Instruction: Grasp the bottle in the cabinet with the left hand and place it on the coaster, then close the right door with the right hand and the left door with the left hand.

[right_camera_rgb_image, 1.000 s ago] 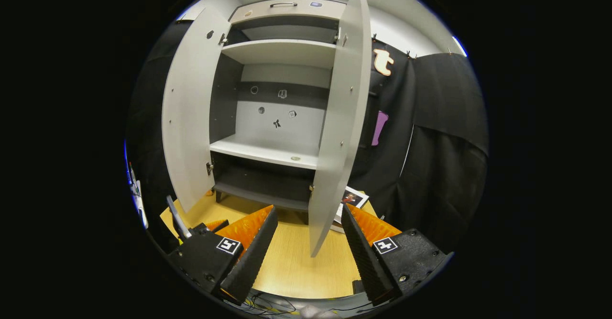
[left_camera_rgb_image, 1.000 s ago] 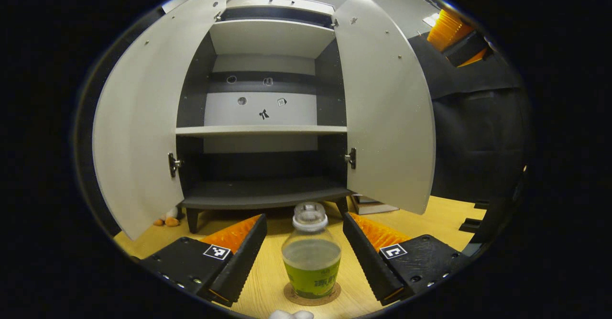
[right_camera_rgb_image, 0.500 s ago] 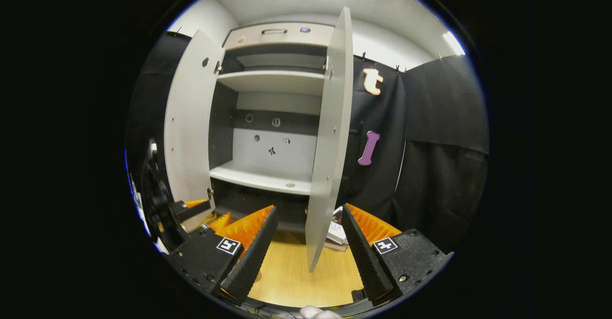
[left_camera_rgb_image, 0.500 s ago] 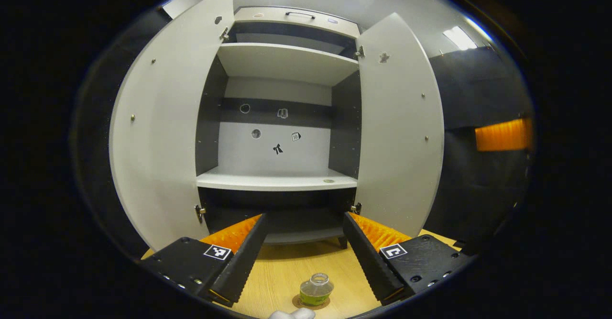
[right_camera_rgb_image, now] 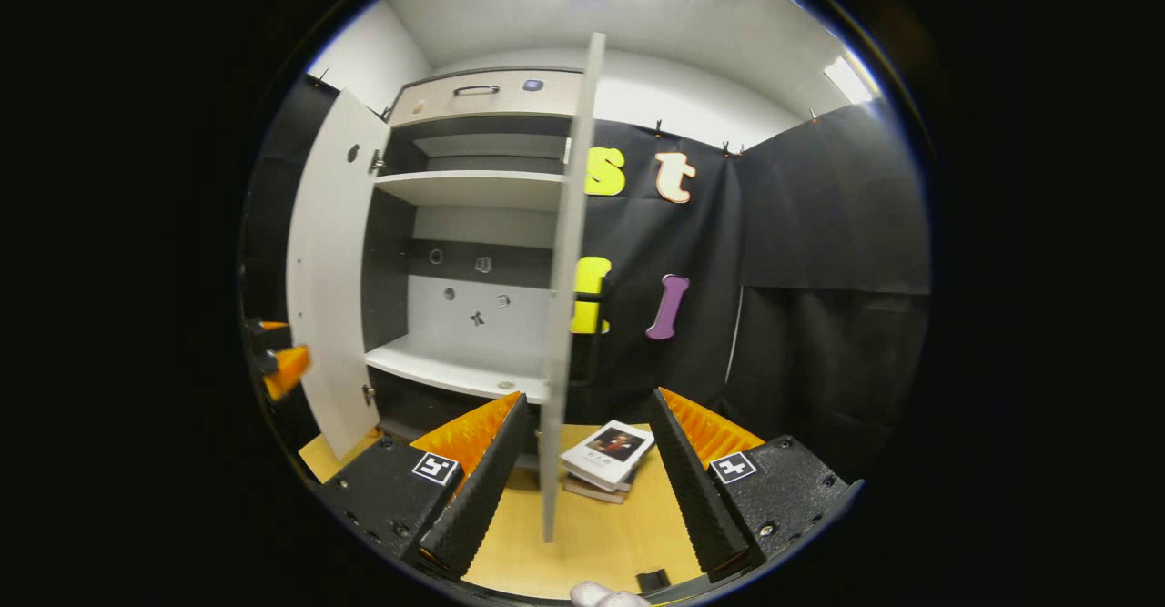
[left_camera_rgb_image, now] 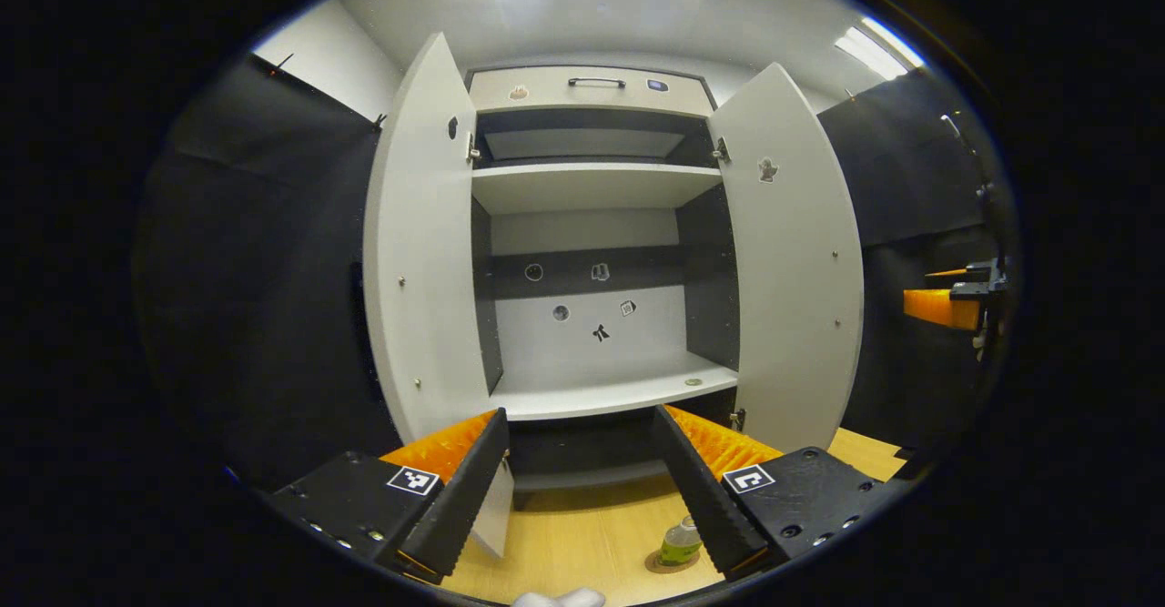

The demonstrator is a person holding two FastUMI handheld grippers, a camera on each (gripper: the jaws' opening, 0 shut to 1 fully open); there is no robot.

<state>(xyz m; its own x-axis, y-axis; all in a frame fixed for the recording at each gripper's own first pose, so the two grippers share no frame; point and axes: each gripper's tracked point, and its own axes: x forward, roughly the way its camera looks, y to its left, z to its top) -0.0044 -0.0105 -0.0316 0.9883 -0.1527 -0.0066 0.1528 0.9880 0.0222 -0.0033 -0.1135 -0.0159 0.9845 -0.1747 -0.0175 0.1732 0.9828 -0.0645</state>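
1. Left gripper [left_camera_rgb_image: 578,480]: I hold it raised and back from the cabinet [left_camera_rgb_image: 592,252]. Its fingers stand apart, with nothing between them.

2. Bottle [left_camera_rgb_image: 681,541]: in the left gripper view it stands upright on the coaster [left_camera_rgb_image: 663,563], on the tabletop [left_camera_rgb_image: 582,543] in front of the cabinet. It sits low in that view, just beside the inner edge of the left gripper's right-hand finger; I cannot tell whether the two touch. The bottle holds green liquid.

3. Cabinet interior: the white middle shelf [left_camera_rgb_image: 610,398] carries one small round item near its right end. Small stickers mark the back panel.

4. Left door [left_camera_rgb_image: 423,261]: open, swung outward. Its lower edge shows beside the left gripper's left-hand finger.

5. Right door [left_camera_rgb_image: 792,261]: open. In the right gripper view I see this door [right_camera_rgb_image: 564,298] nearly edge-on, and its bottom corner hangs between the fingers of the right gripper [right_camera_rgb_image: 582,480].

6. Right gripper: fingers apart, one to each side of the door edge, neither pressing on it. In the left gripper view it [left_camera_rgb_image: 951,302] shows at the far right, well apart from the right door.

7. Books [right_camera_rgb_image: 608,452]: a small stack lies on the tabletop to the right of the right door, between the right gripper's fingers in its own view.
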